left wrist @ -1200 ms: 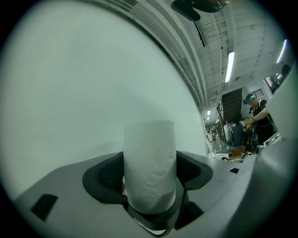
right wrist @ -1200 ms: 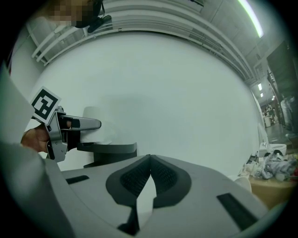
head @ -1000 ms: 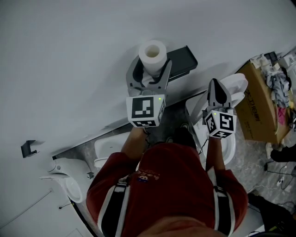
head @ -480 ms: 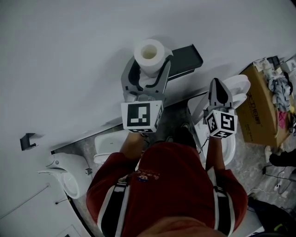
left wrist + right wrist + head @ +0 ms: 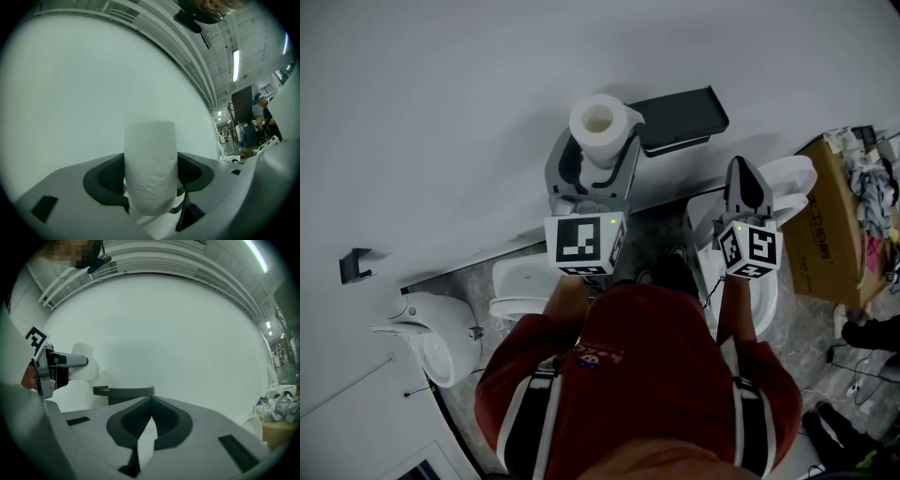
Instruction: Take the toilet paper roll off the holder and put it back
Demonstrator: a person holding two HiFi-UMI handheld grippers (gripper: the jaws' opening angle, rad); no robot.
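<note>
A white toilet paper roll point(image 5: 598, 127) stands upright between the jaws of my left gripper point(image 5: 598, 142), which is shut on it in front of the white wall. In the left gripper view the roll point(image 5: 151, 164) fills the gap, with both pads of the left gripper point(image 5: 151, 180) pressed on its sides. The dark grey holder shelf point(image 5: 680, 120) is fixed to the wall just right of the roll, with a small gap between them. My right gripper point(image 5: 743, 176) is shut with nothing in it, low and to the right. From it I see the holder point(image 5: 124, 392) and the roll point(image 5: 84, 364).
A white toilet point(image 5: 773, 225) is below my right gripper. A cardboard box point(image 5: 839, 225) with clutter stands at the right. White fixtures point(image 5: 427, 337) sit lower left along the wall. A small black hook point(image 5: 354, 264) is on the wall at left.
My left gripper has drawn the roll a little to the left, away from the holder shelf, and the gap between them has grown. The right gripper has stayed put.
</note>
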